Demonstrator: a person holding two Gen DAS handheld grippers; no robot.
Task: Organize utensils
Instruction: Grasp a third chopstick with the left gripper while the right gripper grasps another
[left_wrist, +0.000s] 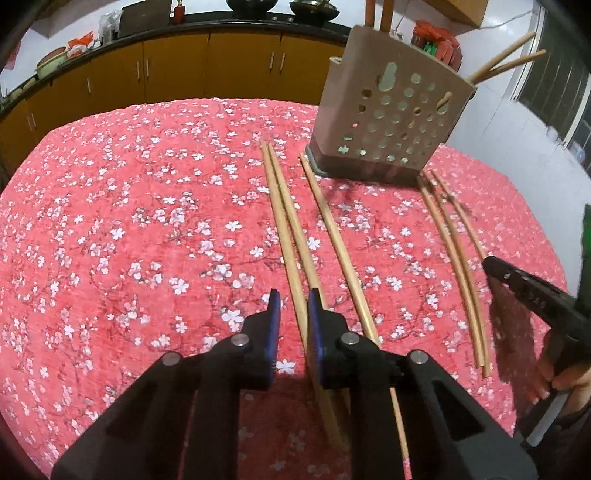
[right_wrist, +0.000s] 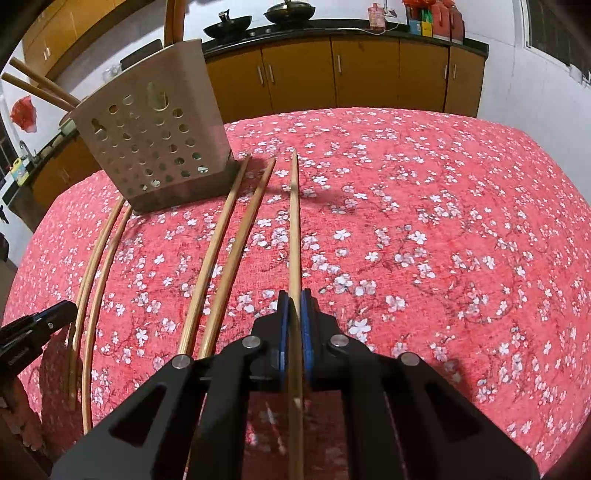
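R black gripper clamps a long bamboo chopstick, L one not yet pinching its pair; lift level w/ tip toward perforated beige holder.

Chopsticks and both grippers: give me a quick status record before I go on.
left gripper: fingers apart, around the chopstick pair lying on the tablecloth
right gripper: fingers shut on a single chopstick
holder: upright on the cloth
stored chopsticks: two sticking out of the holder
loose chopsticks: flat beside the holder
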